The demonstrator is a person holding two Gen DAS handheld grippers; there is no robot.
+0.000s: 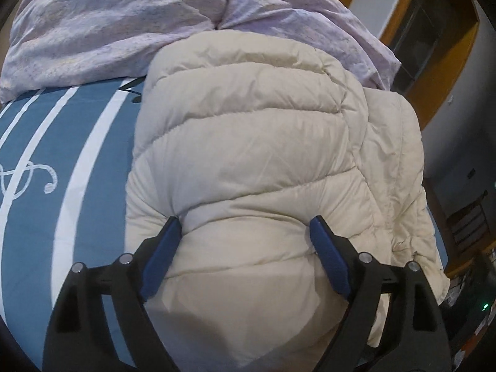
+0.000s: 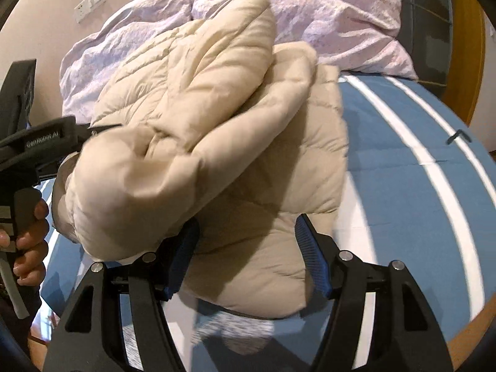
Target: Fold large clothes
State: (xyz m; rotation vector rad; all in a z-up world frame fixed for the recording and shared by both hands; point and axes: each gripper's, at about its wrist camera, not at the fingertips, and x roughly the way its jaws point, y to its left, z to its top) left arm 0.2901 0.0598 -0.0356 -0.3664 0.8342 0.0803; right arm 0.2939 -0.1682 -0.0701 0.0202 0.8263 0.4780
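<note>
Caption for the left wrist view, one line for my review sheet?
Open left gripper straddling a cream puffer jacket folded on a blue-striped bed, lilac duvet behind.

Bed sheet: bare beside jacket. Head end: blocked by duvet, touching jacket.

Soft, even indoor light; no glare. Strong fisheye bending with dark vignetted corners in both views. Motion blur smears the right-wrist view's centre and lower middle; a soft shadow crosses the left-wrist view's lower middle.
</note>
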